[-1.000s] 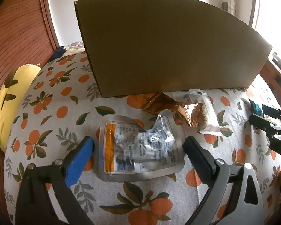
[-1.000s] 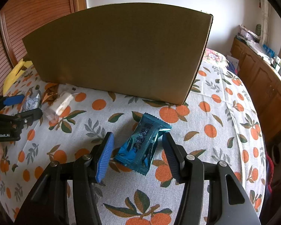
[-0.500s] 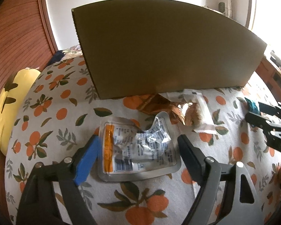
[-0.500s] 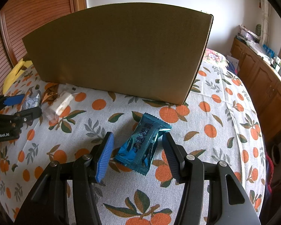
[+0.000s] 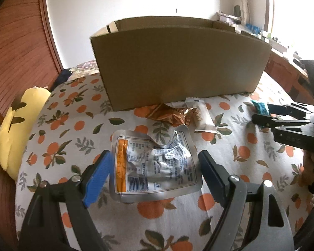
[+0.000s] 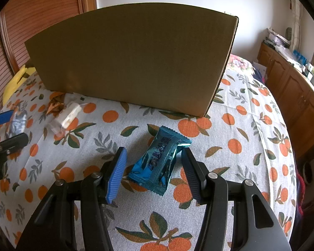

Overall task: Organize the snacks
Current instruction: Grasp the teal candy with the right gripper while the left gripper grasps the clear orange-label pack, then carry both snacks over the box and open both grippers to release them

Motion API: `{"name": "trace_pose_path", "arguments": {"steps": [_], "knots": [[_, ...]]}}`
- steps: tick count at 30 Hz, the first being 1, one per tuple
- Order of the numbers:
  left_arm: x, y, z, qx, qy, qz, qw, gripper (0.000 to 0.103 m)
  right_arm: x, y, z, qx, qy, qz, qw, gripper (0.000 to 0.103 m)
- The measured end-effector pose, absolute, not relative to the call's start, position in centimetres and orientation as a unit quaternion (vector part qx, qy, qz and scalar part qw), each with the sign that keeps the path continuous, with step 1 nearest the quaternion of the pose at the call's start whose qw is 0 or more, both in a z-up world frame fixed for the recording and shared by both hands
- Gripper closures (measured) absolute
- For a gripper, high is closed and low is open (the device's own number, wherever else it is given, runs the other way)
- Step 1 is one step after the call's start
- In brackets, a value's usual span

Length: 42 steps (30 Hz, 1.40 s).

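Note:
A crumpled silver pouch with an orange stripe (image 5: 155,165) sits between the fingers of my left gripper (image 5: 155,171), which is shut on it and holds it above the cloth. My right gripper (image 6: 152,165) is open around a blue snack packet (image 6: 159,161) that lies on the cloth, with gaps on both sides. A brown cardboard box (image 5: 182,67) stands behind, its top open. A copper foil wrapper (image 5: 169,115) and a white wrapped bar (image 5: 204,118) lie at the box's foot. The right gripper also shows in the left wrist view (image 5: 259,113).
The table wears a cloth with orange fruit print (image 6: 251,125). A yellow cushion (image 5: 16,125) lies at the left edge. Wooden cabinets (image 6: 293,87) stand to the right and a wooden slatted door (image 5: 12,41) to the left.
My left gripper has closed in on the silver pouch and risen with it, so the box's open top now shows. The right gripper and blue packet have not moved.

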<state>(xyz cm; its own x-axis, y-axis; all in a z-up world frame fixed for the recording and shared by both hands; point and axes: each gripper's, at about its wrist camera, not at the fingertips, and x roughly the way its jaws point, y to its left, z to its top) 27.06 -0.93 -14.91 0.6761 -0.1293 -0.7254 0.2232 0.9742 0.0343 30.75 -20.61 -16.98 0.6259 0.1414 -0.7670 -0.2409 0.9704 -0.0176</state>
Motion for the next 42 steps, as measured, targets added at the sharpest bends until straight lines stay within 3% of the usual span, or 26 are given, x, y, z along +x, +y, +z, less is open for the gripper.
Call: {"name": "trace_pose_path", "arguments": {"steps": [1,6,10,28,42], "knots": [[26.8,-0.8,-14.7,0.058,0.389,-0.097,0.914,0.02,30.8,-20.6,-17.0,-0.059,0.419,0.106,0.9,0.049],[25.9,0.0,-13.8,0.054,0.38,-0.102,0.918,0.02,30.9,-21.1,-16.7,-0.052,0.418,0.106,0.901,0.073],[25.1,0.0,-13.3,0.054,0.374,-0.108,0.92,0.02,30.6,-21.4,-16.6,-0.042,0.419,0.105,0.901,0.08],[26.0,-1.2,-8.4,0.044,0.312,-0.137,0.939,0.019,25.7,-21.5,-8.3,-0.056,0.339,0.131,0.93,0.081],[33.2,-2.1,-3.3,0.033,0.253,-0.146,0.956,0.019,29.3,-19.8,-2.9,-0.07,0.277,0.15,0.947,0.081]]}}
